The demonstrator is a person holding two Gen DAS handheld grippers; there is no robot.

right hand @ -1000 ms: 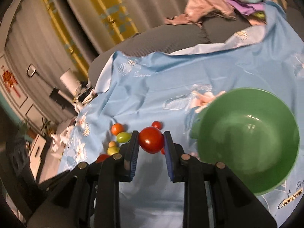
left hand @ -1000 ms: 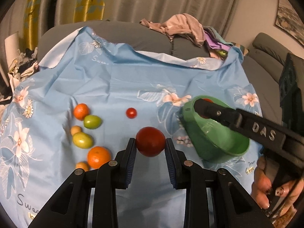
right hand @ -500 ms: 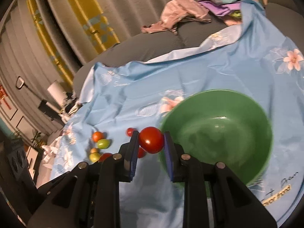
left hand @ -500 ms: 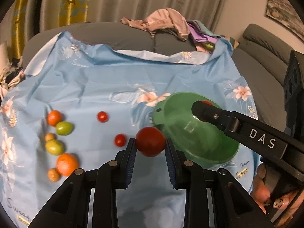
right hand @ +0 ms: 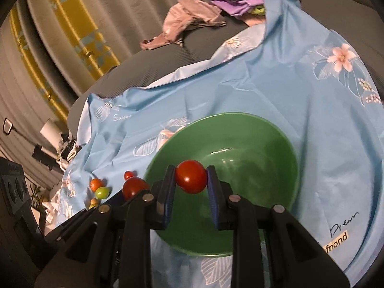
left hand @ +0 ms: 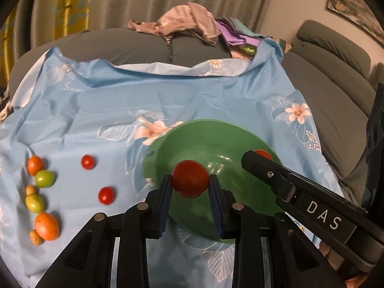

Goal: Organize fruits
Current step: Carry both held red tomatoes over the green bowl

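My left gripper point(left hand: 190, 187) is shut on a red tomato point(left hand: 189, 179) and holds it above the near side of the green bowl point(left hand: 216, 141). My right gripper point(right hand: 191, 182) is shut on another red tomato point(right hand: 191, 176) above the same bowl point(right hand: 252, 148); it shows in the left wrist view point(left hand: 258, 159) over the bowl's right side. The left gripper's tomato point(right hand: 133, 187) shows at the bowl's left in the right wrist view. Two small red tomatoes point(left hand: 88, 162) point(left hand: 106, 195) lie on the blue cloth, left of the bowl.
A cluster of orange, green and small yellowish fruits point(left hand: 39, 199) lies at the cloth's left edge. The blue floral cloth point(left hand: 144, 100) covers a grey sofa. A pile of clothes point(left hand: 187, 26) sits at the back. A grey sofa arm point(left hand: 336, 55) is at the right.
Both grippers have moved over the green bowl with their tomatoes. The loose fruits now sit further left in the left wrist view.
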